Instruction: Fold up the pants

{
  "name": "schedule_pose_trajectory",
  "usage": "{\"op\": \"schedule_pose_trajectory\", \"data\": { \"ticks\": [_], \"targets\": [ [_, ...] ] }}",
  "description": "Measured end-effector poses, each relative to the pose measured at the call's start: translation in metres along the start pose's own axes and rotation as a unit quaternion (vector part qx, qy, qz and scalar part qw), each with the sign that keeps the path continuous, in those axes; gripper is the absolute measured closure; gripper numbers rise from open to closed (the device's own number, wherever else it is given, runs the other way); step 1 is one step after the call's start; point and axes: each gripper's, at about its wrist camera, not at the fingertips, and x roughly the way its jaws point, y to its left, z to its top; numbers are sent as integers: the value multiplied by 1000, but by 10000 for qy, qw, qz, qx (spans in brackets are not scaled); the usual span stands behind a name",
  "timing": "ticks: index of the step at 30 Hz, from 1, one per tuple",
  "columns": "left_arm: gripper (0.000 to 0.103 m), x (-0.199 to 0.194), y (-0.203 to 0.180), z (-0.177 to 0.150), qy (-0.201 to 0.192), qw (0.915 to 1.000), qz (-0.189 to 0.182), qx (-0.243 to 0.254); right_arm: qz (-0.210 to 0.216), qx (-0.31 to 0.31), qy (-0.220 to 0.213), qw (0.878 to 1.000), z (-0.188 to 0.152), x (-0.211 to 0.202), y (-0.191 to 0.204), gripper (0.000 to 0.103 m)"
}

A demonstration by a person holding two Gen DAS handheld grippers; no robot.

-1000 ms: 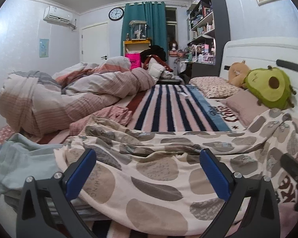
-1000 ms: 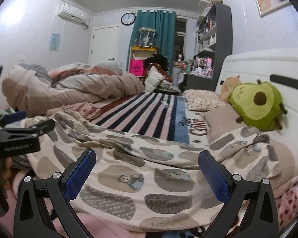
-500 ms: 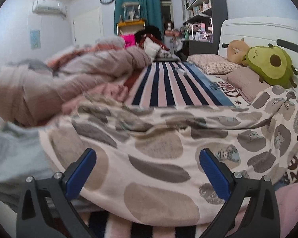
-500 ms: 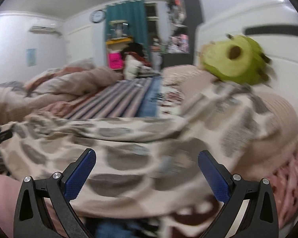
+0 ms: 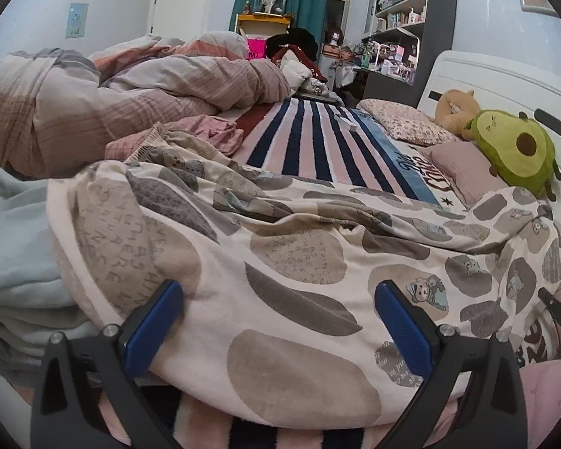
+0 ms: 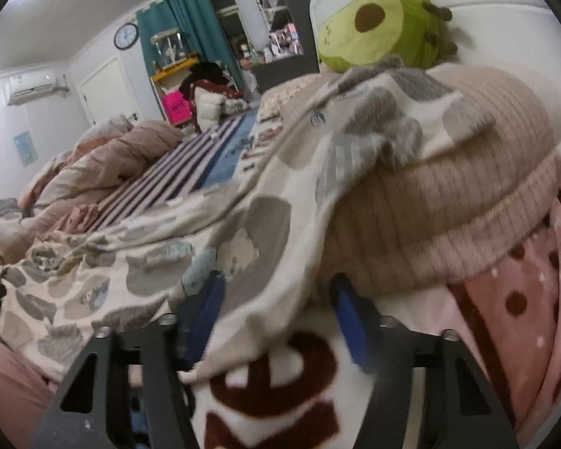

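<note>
The pants (image 5: 288,262) are cream with grey and tan blotches and small bear prints. They lie spread across the near part of the bed, with a ribbed tan cuff (image 6: 441,202) at the right end. My left gripper (image 5: 278,321) is open, its blue pads either side of the near hem at the left end. My right gripper (image 6: 276,310) is partly closed around a fold of the pants (image 6: 265,262) next to the cuff; the view is blurred, so contact is unclear.
A striped blanket (image 5: 318,138) covers the bed. A bunched quilt (image 5: 131,89) lies at left, pale blue cloth (image 5: 15,247) at near left. An avocado plush (image 5: 512,149) and pillows lie against the white headboard (image 5: 478,82). A pink dotted cloth (image 6: 523,299) lies at right.
Both grippers have moved forward and down onto the pants. The right gripper swung right toward the cuff end and its jaws have narrowed. The left jaws stay wide.
</note>
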Motion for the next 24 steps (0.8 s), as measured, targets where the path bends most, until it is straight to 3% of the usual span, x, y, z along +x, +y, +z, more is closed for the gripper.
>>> {"op": "schedule_pose_trajectory", "data": {
  "ticks": [3,7,8,15,20,24],
  "targets": [
    [10,-8,5,3,-107,9999,86,-24,106,-24,-228,9997,13,1,3,70],
    [10,-17,17,6,-133,9998,124,-98,-5,-169,-269,9995,30,12,3,95],
    [10,-19,19,5,-117,9998,132,-123,-46,-170,-246,9995,32,15,2,97],
    [16,-28,23,-13,206,9994,-5,-286,242,-91,-702,9972,45,-5,0,97],
    [24,-21,18,-31,564,9977,-238,-297,179,-231,-686,9972,51,-11,-1,98],
    [36,-8,16,-44,825,9940,-482,-531,221,-290,-551,9978,47,-7,1,98]
  ]
}}
